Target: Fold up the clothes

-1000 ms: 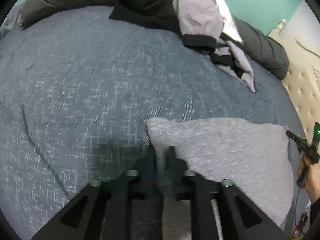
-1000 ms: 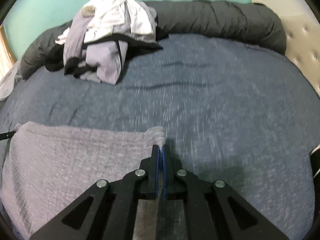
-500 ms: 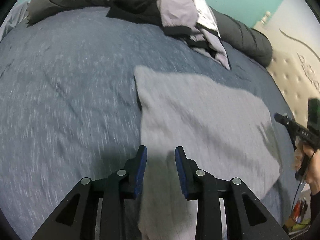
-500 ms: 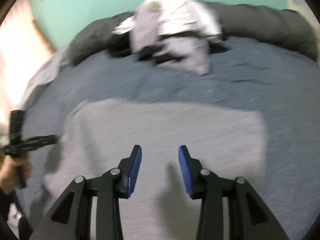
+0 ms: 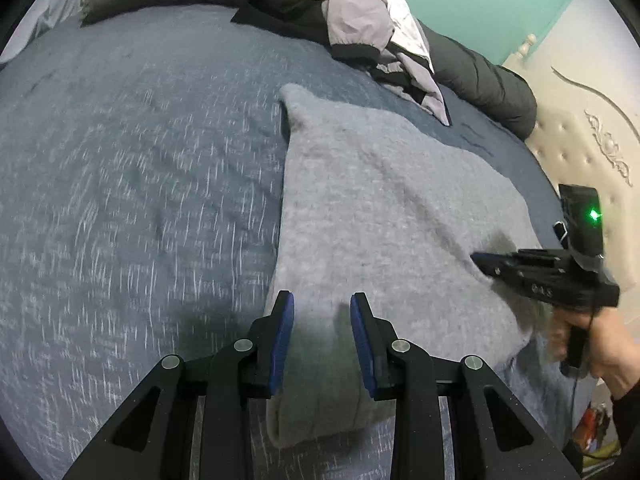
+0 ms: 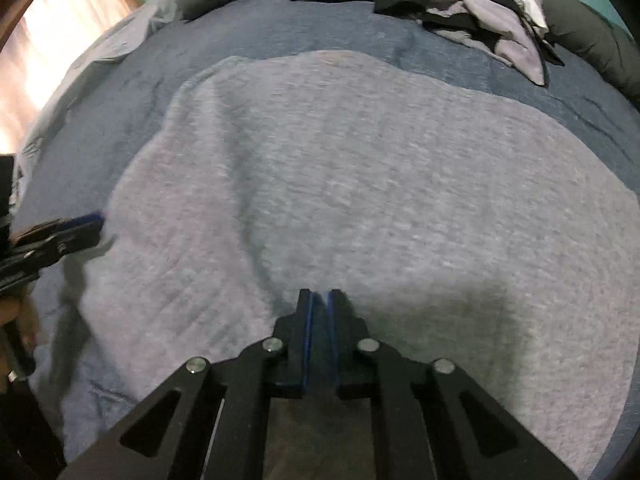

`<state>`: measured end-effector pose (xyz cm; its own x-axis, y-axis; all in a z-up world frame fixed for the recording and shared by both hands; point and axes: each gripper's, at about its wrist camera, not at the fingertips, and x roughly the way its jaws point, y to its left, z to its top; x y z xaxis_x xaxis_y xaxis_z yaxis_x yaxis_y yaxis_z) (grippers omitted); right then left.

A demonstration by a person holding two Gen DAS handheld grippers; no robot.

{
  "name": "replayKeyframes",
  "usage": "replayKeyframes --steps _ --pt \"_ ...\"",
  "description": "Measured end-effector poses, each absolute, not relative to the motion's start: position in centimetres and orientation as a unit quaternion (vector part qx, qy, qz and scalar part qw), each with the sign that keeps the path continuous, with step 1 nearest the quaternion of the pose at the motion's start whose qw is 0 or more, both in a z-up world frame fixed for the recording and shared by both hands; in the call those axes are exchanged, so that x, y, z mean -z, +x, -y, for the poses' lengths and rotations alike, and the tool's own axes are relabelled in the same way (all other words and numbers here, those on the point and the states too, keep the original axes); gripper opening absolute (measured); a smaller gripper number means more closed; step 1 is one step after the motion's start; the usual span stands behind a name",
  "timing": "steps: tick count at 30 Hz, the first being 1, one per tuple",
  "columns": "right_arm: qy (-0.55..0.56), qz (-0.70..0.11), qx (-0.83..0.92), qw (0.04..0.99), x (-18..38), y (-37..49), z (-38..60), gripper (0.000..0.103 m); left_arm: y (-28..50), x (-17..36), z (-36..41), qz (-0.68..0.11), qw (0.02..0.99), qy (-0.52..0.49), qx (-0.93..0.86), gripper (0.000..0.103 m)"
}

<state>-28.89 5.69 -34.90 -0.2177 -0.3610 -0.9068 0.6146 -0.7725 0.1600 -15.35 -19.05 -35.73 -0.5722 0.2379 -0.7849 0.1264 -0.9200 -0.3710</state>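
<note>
- One bed (image 5: 120, 160), covered in a blue-grey heathered blanket, fills both views; it is the largest thing.
- One dark grey rolled duvet (image 5: 480, 76) runs along the bed's far edge, below a teal wall.
- One grey knit garment (image 5: 380, 208), folded flat, lies on the blanket near the bed's near edge. In the left wrist view its long axis runs from the near edge away towards the duvet, with one corner pointing far.
- One heap of unfolded clothes (image 5: 360, 20), lilac, white and black, sits on the duvet, well apart from the garment.
- One cream tufted headboard (image 5: 580, 140) stands at the right.
- Two grippers. The left gripper (image 5: 322, 332) hovers over the garment's near left edge, jaws spread, gripping nothing.
- The right gripper (image 6: 319, 308) reaches in level from the garment's right side; its jaws are nearly together, and whether they pinch cloth cannot be told.
- One hand (image 5: 604, 348) shows, wrapped round the right gripper's handle.
</note>
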Motion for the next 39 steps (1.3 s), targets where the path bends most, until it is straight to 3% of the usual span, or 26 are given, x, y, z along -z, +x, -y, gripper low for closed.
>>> replayKeyframes --steps 3,5,8,11,12,13,20,26,31,37,39 --pt "0.540 -0.118 0.776 0.303 34.8 -29.2 -5.5 0.004 -14.5 36.3 19.6 0.208 0.025 -0.460 -0.863 0.035" --pt "0.538 -0.115 0.778 0.303 34.5 -29.1 -5.5 0.004 -13.8 36.6 20.3 0.214 0.009 -0.457 -0.863 0.047" --pt "0.541 -0.106 0.776 0.306 34.4 -29.0 -5.7 0.004 -12.8 37.2 21.4 0.248 0.012 -0.447 -0.860 0.047" --pt "0.533 -0.094 0.779 0.316 33.6 -29.0 -5.7 0.004 -12.5 37.5 21.5 0.268 0.043 -0.436 -0.858 0.041" --pt "0.530 -0.090 0.780 0.320 33.3 -29.0 -5.7 0.004 -12.4 37.6 21.3 0.272 0.050 -0.435 -0.857 0.017" --pt "0.527 -0.085 0.781 0.323 33.0 -29.0 -5.8 0.004 -12.3 37.6 21.2 0.271 0.054 -0.434 -0.858 0.014" --pt "0.505 -0.056 0.788 0.347 30.9 -29.1 -5.9 0.004 -10.8 36.5 20.8 0.259 0.068 -0.424 -0.865 0.006" --pt "0.534 -0.095 0.766 0.346 33.3 -29.3 -2.6 0.004 -10.1 36.2 21.1 0.271 0.073 -0.419 -0.864 0.003" --pt "0.551 -0.105 0.759 0.331 35.1 -30.0 -1.7 0.004 -9.9 35.9 21.0 0.271 0.075 -0.418 -0.864 0.003" --pt "0.509 -0.084 0.775 0.366 32.2 -29.3 -0.9 0.006 -9.7 35.4 20.8 0.273 0.078 -0.415 -0.864 0.003" --pt "0.520 -0.115 0.764 0.364 33.5 -28.8 0.1 0.007 -9.6 35.3 20.8 0.268 0.075 -0.417 -0.865 0.003"
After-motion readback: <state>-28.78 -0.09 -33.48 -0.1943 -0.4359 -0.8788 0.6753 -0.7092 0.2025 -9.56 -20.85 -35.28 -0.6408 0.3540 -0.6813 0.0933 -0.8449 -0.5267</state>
